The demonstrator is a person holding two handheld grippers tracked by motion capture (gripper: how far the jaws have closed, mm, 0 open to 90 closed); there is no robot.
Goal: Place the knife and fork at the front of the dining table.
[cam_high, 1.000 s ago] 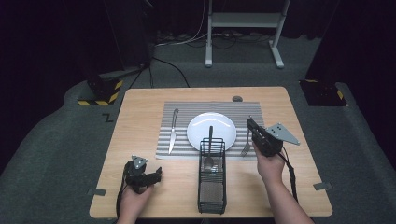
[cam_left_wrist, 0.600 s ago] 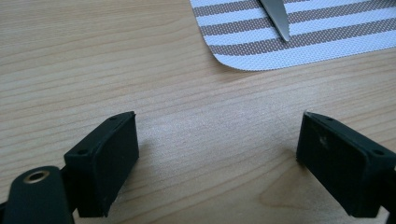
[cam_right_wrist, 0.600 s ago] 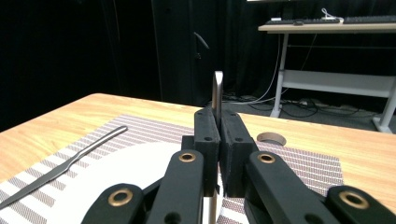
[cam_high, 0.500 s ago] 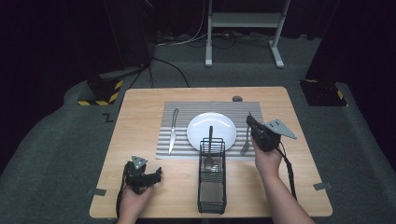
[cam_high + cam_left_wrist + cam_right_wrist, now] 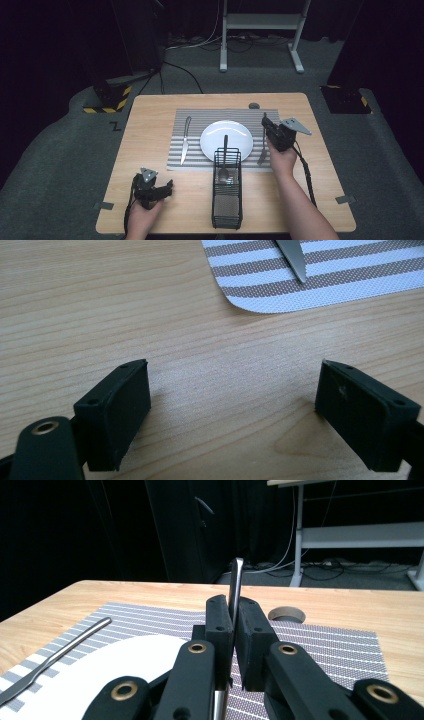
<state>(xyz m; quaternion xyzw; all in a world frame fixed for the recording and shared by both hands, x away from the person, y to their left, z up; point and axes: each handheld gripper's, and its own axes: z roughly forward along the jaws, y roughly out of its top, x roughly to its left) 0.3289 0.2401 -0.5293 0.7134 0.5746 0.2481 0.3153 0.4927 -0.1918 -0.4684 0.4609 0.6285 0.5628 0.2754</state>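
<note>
The right gripper (image 5: 270, 125) hangs over the right part of the grey-and-white striped placemat (image 5: 200, 117), just right of the round white plate (image 5: 226, 136). Its jaws are clamped on the slim handle of a silver metal fork (image 5: 263, 150), which slopes down from them, its tines toward the near edge of the surface and low over the mat's near right corner; whether the tines touch the mat I cannot tell. In the right gripper view the fork's handle (image 5: 235, 587) stands up between the two black pads of the right gripper (image 5: 233, 625), pinched tight.

The left gripper (image 5: 167, 187) rests near the near left corner of the light wooden surface (image 5: 150, 107), held in the person's left hand (image 5: 142, 217). Its jaws stand wide apart with nothing between them; the left gripper view shows bare wood between the pads of the left gripper (image 5: 232, 390) and, beyond them, a rounded corner of the placemat (image 5: 310, 287).

A silver table knife (image 5: 185, 140) lies along the left strip of the placemat, left of the plate. A black wire cutlery basket (image 5: 227, 200) lies at the middle of the near edge, its far end touching or overlapping the plate's near rim, with a silver spoon (image 5: 224, 165) in it. A small dark round cap (image 5: 254, 105) sits near the far edge, just beyond the mat.
</note>
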